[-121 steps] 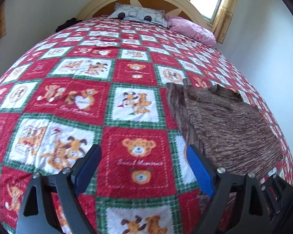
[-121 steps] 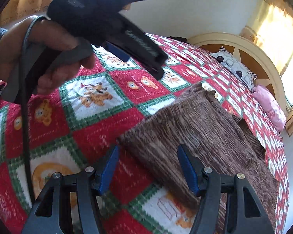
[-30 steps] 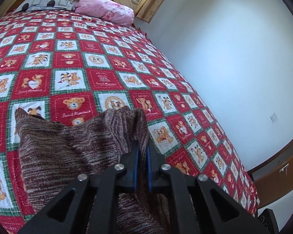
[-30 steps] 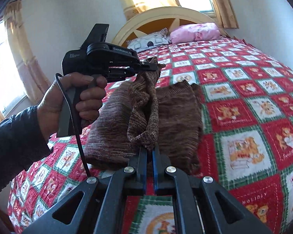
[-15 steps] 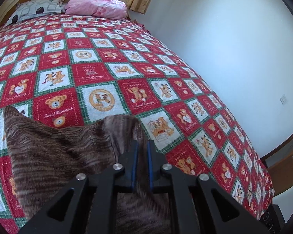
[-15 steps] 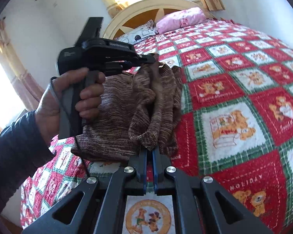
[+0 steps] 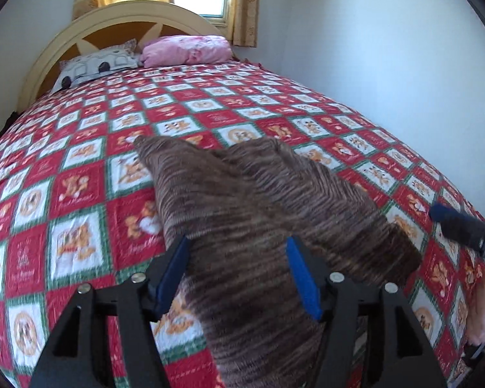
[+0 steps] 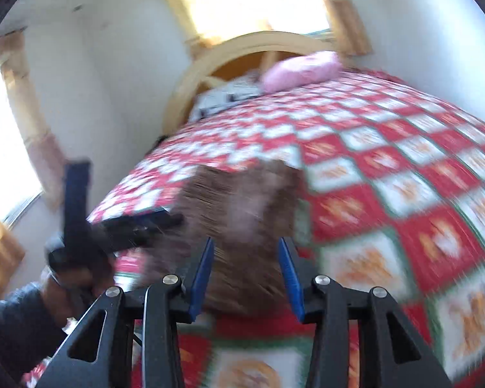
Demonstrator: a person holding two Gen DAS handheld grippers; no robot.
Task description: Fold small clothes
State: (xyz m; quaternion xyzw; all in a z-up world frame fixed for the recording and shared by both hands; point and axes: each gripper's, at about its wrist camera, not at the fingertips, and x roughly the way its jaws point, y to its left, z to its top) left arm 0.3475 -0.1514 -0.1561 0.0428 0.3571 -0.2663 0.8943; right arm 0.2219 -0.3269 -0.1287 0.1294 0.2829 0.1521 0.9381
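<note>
A brown striped knit garment [image 7: 252, 213] lies folded over itself on the red teddy-bear quilt [image 7: 80, 168]. My left gripper [image 7: 237, 274] is open and empty, its blue pads spread just above the garment's near part. My right gripper [image 8: 245, 271] is open and empty over the garment's near edge [image 8: 239, 213]; that view is motion-blurred. The right gripper also shows at the right edge of the left wrist view [image 7: 462, 226]. The left gripper and its hand show at the left of the right wrist view [image 8: 119, 226].
A pink pillow [image 7: 187, 50] and a grey patterned pillow [image 7: 97, 64] lie against the cream arched headboard [image 7: 123, 19]. A white wall [image 7: 388, 48] runs along the bed's right side. Curtained windows stand behind the headboard and at the left.
Both grippers have opened and let go of the garment, which now lies folded on the quilt. Both have pulled back and swung toward the headboard; the right one is still moving fast.
</note>
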